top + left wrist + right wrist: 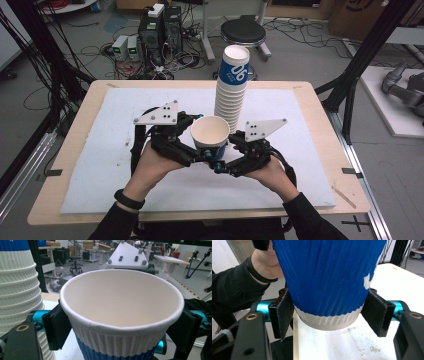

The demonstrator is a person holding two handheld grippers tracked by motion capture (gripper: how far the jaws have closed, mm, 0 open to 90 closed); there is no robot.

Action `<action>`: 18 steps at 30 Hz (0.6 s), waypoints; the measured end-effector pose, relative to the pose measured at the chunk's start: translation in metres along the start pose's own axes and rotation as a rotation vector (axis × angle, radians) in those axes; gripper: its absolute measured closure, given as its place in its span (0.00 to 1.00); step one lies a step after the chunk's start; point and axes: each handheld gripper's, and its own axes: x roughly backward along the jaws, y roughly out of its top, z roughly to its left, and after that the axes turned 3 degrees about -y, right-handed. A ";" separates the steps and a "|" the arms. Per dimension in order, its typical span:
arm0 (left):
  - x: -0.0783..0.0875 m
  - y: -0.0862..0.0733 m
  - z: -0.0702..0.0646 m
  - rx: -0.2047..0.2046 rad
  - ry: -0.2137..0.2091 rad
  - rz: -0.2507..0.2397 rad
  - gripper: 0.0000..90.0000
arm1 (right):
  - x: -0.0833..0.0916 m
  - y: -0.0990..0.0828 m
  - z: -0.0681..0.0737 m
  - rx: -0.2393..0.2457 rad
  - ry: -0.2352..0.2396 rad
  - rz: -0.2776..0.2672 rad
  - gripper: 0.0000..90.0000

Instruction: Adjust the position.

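A single paper cup [210,131], white inside with a ribbed blue lower wall, is held upright just above the white mat between both grippers. My left gripper [201,150] comes in from the left. In the left gripper view its pads [56,327] lie against the cup [120,302] on both sides just under the rim. My right gripper [223,164] comes in from the right, lower down. The right gripper view has its jaws [328,315] shut on the cup's blue base [327,272]. A tall stack of the same cups [231,90] stands right behind.
A white foam mat [125,165] covers most of the wooden table [65,170]. The cup stack [17,290] rises close to the left jaw. Beyond the table's far edge are a black stool [243,32], computer boxes [157,30] and cables on the floor.
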 end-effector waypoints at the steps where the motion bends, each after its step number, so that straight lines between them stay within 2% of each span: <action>1: 0.000 0.000 0.000 0.000 -0.002 -0.004 0.19 | 0.000 0.000 0.000 0.004 0.000 -0.002 0.34; 18: 0.000 0.000 0.000 0.008 -0.004 -0.009 0.19 | 0.000 0.000 0.000 0.002 0.006 0.001 0.34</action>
